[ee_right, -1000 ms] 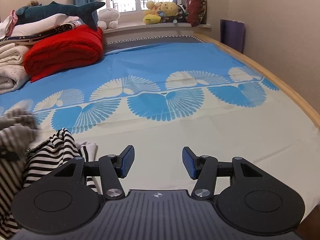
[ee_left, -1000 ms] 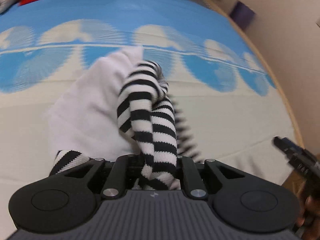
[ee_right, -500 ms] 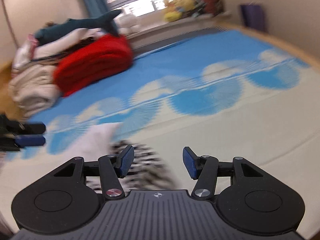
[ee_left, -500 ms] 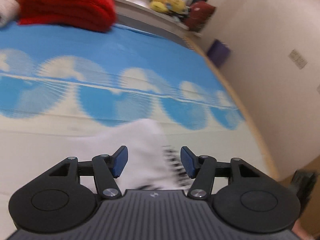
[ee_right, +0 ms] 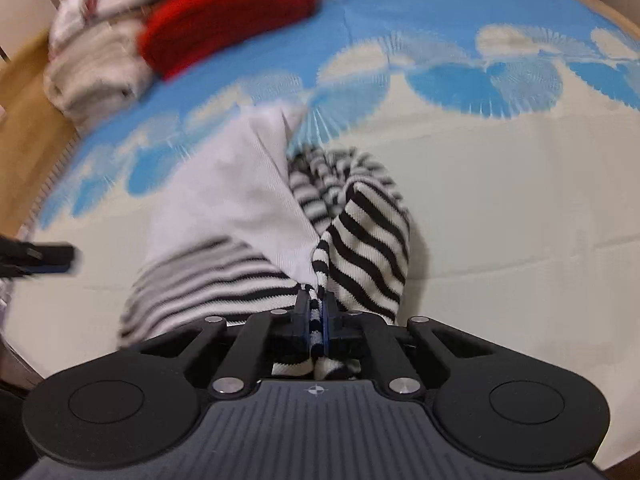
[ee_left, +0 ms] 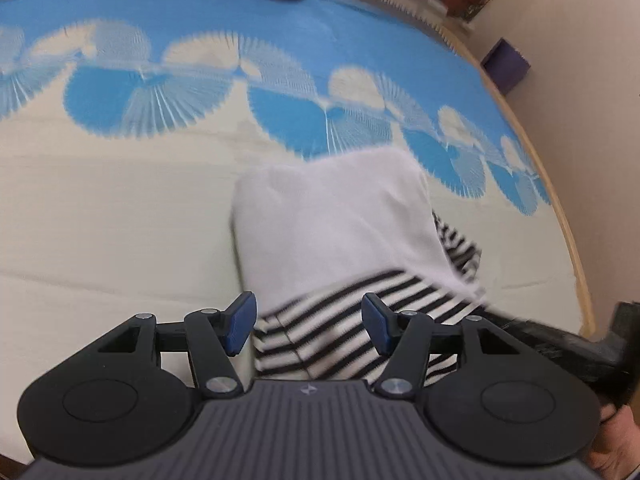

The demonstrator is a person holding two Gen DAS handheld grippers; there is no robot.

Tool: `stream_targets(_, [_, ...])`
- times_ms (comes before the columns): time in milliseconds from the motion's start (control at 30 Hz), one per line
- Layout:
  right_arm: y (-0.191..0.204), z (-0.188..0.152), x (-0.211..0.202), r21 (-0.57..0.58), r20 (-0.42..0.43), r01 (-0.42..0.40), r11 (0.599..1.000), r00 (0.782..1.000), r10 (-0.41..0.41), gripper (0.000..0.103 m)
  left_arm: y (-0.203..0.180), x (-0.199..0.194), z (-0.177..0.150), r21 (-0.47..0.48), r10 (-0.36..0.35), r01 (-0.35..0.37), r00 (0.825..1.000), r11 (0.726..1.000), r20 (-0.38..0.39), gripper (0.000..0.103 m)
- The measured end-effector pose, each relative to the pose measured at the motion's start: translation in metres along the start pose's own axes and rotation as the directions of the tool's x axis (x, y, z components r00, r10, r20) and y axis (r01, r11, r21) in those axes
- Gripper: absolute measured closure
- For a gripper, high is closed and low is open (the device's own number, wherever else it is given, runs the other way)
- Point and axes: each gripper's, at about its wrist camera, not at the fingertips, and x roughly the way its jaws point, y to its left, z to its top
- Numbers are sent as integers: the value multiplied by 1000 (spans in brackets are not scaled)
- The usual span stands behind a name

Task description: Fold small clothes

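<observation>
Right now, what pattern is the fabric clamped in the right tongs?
Black-and-white stripes on the garment, clearest in the right wrist view.

The small garment (ee_right: 248,216) is lying crumpled on the bed, white across its upper part and black-and-white striped along its near edge. One striped sleeve (ee_right: 368,236) is bunching up in a loose hump on its right side, and a striped edge is rising off the bed.

one striped garment (ee_right: 360,236), two grippers (ee_left: 306,322) (ee_right: 316,316), one red blanket (ee_right: 228,12)
</observation>
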Motion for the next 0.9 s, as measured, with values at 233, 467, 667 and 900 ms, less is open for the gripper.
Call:
stream_targets(233, [-52, -3, -60, 127, 154, -41, 991, 988, 21, 99, -29, 47, -3, 45, -14, 19, 994, 999, -110, 38])
stream_targets(467, [-70, -24, -28, 14, -144, 133, 991, 981, -129, 99, -64, 95, -17, 201, 100, -62, 978, 978, -184, 29])
stream_targets(667, [-59, -29, 7, -73, -276, 177, 981, 942, -191, 99, -55, 108, -16, 213, 122, -77, 971, 974, -208, 17])
stream_targets(900, [-45, -9, -9, -57, -87, 146, 988, 985, -151, 76, -16, 73, 8, -9, -30, 30, 994, 1000, -102, 18])
